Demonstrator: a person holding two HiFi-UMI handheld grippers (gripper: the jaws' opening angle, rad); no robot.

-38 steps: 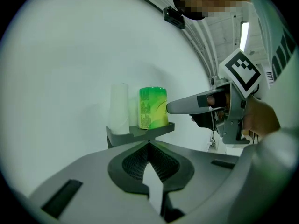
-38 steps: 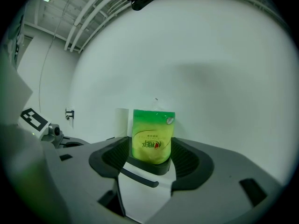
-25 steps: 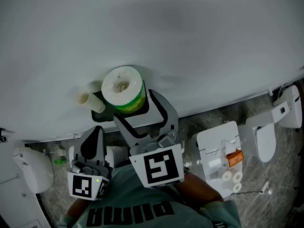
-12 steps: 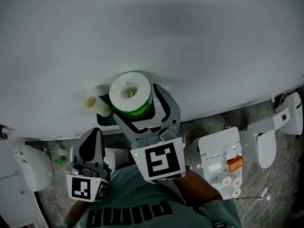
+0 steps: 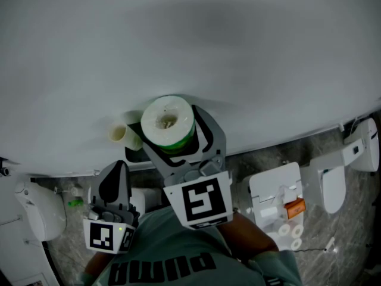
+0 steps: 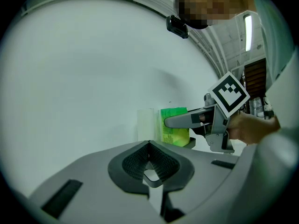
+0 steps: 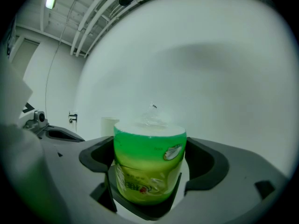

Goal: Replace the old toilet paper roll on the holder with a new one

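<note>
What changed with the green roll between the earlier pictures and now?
The right gripper has just been opening its jaws wider. It seems to have let go of the green-wrapped roll, which stands between them on the black holder. The rest stayed the same: the roll is upright in the same spot, the cardboard tube sits beside it, and the left gripper waits behind, shut and empty.

A washroom: white wall (image 5: 250, 46), toilet paper holder (image 5: 132, 155), grey stone floor (image 5: 357, 219).

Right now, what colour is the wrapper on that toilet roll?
The wrapper is green, fading to yellow-green lower down; clearest in the right gripper view.
</note>
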